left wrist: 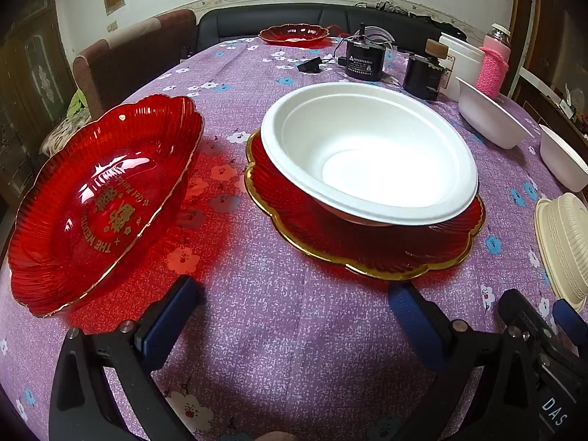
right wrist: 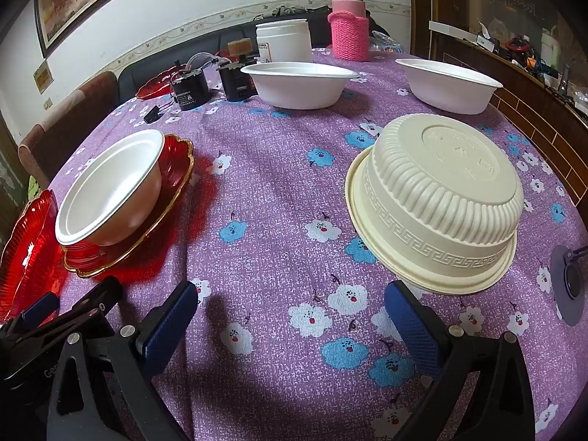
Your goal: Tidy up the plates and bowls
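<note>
A white bowl [left wrist: 367, 150] sits on a red gold-rimmed plate [left wrist: 367, 253] ahead of my left gripper [left wrist: 294, 312], which is open and empty. A deeper red plate [left wrist: 99, 198] with gold lettering lies to its left. In the right wrist view my right gripper [right wrist: 290, 316] is open and empty above the cloth. A cream ribbed bowl [right wrist: 441, 198] lies upside down just ahead right of it. The white bowl [right wrist: 110, 183] on the red plate [right wrist: 172, 169] is at the left. Two more white bowls [right wrist: 297, 84] [right wrist: 448, 84] stand farther back.
A third red plate [left wrist: 294, 33] is at the table's far end. Black motor-like blocks [right wrist: 189, 90], a white jar [right wrist: 283, 40] and a pink-sleeved flask [right wrist: 349, 25] stand at the back. The purple flowered tablecloth [right wrist: 275, 202] covers the table. A chair [left wrist: 136, 58] stands left.
</note>
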